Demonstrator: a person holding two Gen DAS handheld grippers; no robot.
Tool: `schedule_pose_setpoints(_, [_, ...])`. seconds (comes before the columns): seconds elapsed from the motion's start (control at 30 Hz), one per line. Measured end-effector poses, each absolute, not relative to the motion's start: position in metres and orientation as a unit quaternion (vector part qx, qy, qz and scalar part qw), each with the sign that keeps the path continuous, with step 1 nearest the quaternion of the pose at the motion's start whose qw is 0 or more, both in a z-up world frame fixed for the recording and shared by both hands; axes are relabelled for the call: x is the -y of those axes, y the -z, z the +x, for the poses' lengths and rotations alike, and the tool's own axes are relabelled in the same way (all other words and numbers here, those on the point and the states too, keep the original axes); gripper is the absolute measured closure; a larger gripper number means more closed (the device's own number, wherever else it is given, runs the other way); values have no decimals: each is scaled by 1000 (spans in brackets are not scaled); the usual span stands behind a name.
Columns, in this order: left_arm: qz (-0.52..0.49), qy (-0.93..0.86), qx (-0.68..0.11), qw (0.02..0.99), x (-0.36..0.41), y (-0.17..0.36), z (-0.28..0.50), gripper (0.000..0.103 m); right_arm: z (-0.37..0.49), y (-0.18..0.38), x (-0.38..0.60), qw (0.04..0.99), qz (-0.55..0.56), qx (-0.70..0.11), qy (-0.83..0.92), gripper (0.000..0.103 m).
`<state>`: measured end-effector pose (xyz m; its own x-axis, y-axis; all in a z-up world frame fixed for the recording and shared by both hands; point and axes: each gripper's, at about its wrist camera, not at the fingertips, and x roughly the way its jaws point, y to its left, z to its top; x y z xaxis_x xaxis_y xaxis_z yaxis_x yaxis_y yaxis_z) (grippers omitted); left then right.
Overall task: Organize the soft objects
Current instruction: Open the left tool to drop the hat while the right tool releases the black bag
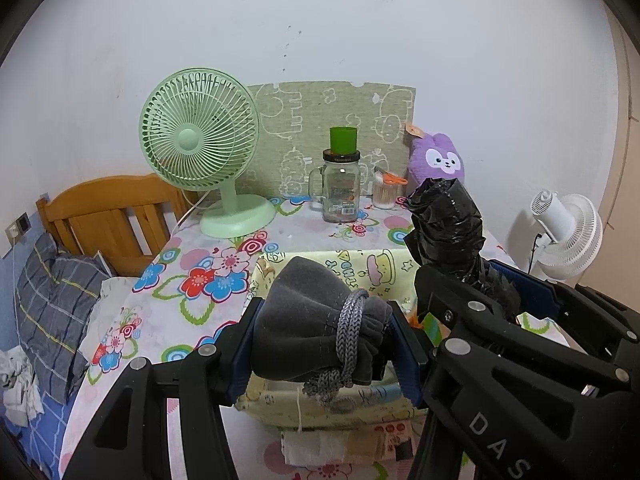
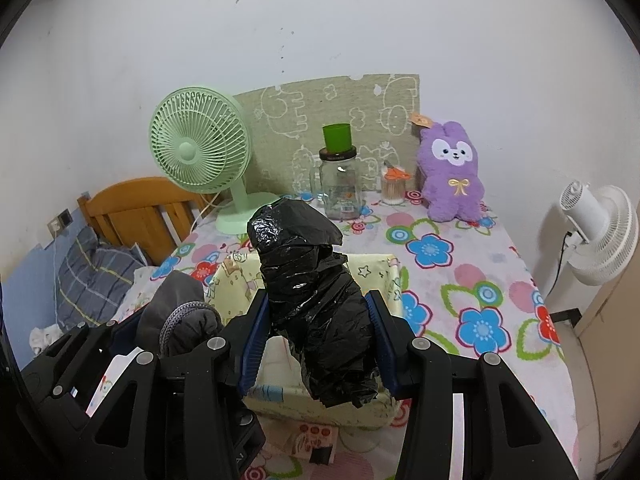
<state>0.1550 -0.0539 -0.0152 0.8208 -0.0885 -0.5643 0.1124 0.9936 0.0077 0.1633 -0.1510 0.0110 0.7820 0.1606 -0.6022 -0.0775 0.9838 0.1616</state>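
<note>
A dark grey velvet drawstring pouch [image 1: 316,320], tied with a grey braided cord [image 1: 348,340], is being pinched between the blue-padded fingers of the left gripper [image 1: 324,344], held above the near left part of a pale yellow cartoon-print fabric basket [image 1: 360,404]. A crumpled black plastic bag bundle [image 2: 316,300] is being squeezed upright between the fingers of the right gripper [image 2: 318,344], over the same basket [image 2: 384,276], just right of the pouch [image 2: 176,312]. The basket is being seen on a floral-print tablecloth [image 2: 460,272]. At the far side, a mint green desk fan [image 1: 200,140] is being shown left, a clear glass mug jar with a green cup on its lid [image 1: 342,184] in the middle, and a purple plush bunny [image 2: 452,172] far right. A white fan [image 2: 600,232] is being seen off the table at right.
</note>
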Motion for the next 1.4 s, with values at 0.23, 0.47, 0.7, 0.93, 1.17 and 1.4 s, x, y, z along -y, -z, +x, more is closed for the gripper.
schedule_pose_setpoints(0.23, [17, 51, -300, 952, 53, 21, 171, 43, 180, -4, 150, 940, 64, -327, -67, 52])
schedule_pose_setpoints(0.47, [10, 59, -321, 945, 57, 33, 191, 42, 199, 9, 154, 934, 75, -341, -73, 52])
schedule_pose_setpoints(0.7, [7, 64, -331, 941, 62, 42, 202, 40, 212, 19, 158, 931, 78, -349, -77, 52])
schedule_pose_setpoints(0.93, [15, 53, -331, 942, 61, 44, 204, 13, 217, 24, 157, 930, 73, -350, -85, 52])
schedule_pose_setpoints(1.17, [21, 55, -335, 940, 60, 46, 204, 7, 221, 26, 153, 928, 69, -352, -100, 51])
schedule_pose_setpoints(1.4, [19, 57, -333, 941, 59, 45, 201, 4, 218, 23, 151, 933, 64, -340, -99, 22])
